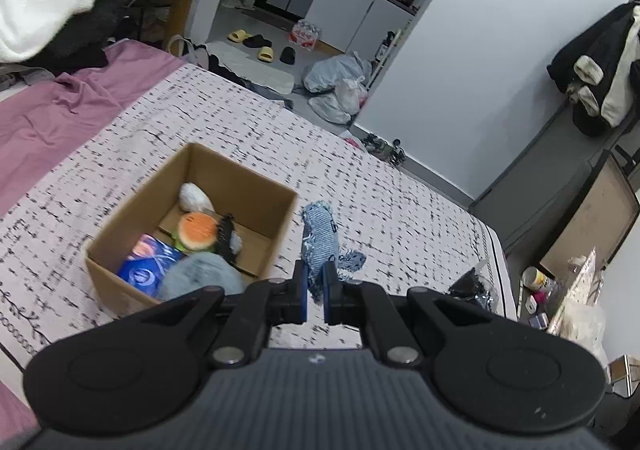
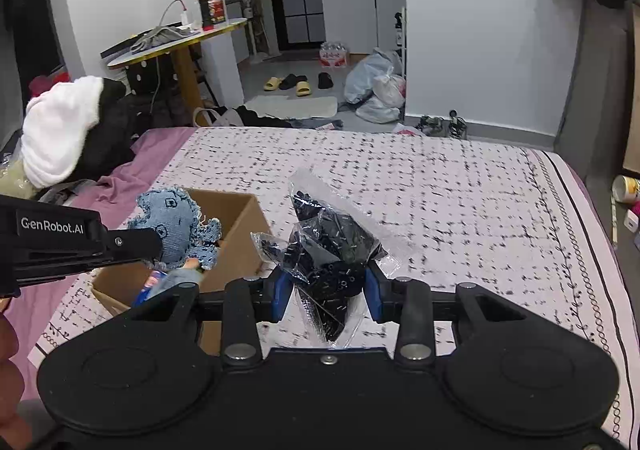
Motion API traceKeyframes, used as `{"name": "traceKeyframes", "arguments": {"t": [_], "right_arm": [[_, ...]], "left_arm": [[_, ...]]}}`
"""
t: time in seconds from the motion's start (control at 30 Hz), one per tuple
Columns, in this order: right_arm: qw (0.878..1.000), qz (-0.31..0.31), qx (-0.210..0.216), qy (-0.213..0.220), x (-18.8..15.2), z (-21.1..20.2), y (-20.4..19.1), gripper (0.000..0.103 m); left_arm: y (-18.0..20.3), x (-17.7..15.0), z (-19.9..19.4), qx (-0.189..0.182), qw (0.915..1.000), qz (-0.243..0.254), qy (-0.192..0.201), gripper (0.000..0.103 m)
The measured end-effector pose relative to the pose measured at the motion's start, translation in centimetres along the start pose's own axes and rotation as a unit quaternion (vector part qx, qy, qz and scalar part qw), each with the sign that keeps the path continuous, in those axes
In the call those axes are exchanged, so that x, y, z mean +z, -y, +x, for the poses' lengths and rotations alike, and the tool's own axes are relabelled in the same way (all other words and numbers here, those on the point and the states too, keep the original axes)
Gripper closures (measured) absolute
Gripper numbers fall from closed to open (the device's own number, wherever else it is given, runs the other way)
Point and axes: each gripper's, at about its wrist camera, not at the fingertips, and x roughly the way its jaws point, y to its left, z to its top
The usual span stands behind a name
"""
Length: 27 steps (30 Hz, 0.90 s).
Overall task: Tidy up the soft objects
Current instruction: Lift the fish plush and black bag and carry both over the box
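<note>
My left gripper (image 1: 316, 282) is shut on a blue denim soft toy (image 1: 320, 240) and holds it above the bed, just right of an open cardboard box (image 1: 256, 178). The box holds a burger toy (image 1: 197, 231), a white lump (image 1: 194, 197), a blue packet (image 1: 148, 264) and a grey-blue fluffy item (image 1: 200, 282). In the right wrist view the denim toy (image 2: 176, 226) hangs over the box (image 2: 240, 242) from the left gripper's fingers (image 2: 136, 242). My right gripper (image 2: 325, 290) is shut on a clear plastic bag of small black pieces (image 2: 332, 250), held over the bed.
The bed has a white black-flecked cover (image 2: 440, 186) and a mauve sheet (image 1: 60, 122) on the left. A white and black clothes pile (image 2: 60, 130) lies at the far left. Beyond the bed are a round table (image 2: 176, 38), slippers and plastic bags (image 2: 376, 86).
</note>
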Motion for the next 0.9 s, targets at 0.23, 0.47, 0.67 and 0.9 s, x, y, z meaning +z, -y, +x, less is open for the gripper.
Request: {"name": "traceKeyframes", "arguments": {"t": [0.23,0.47,0.67,0.9], "right_arm": [[1.000,-0.012,0.018,0.008,1.1,0.3,-3.0,0.066],[0.999,-0.023,0.029,0.012,1.8,1.2,-5.9,0.066],[0.999,-0.022,0.044,0.008,2.1,2.5,-7.6,0.066],[0.997,-0.006,0.076,-0.003,3.2,3.8,-9.4,0.066]], "left_arm": [[-3.3,1.6,-0.9,0.015,0.9998,-0.013,0.010,0.097],[-6.4,3.1,-1.6,0.027,0.9992,-0.022,0.016,0.097],[-8.5,4.2,-1.3,0.040,0.9990,-0.015,0.014,0.097],[-9.9,4.8,0.0,0.053,0.9986,0.007,-0.003,0.097]]}}
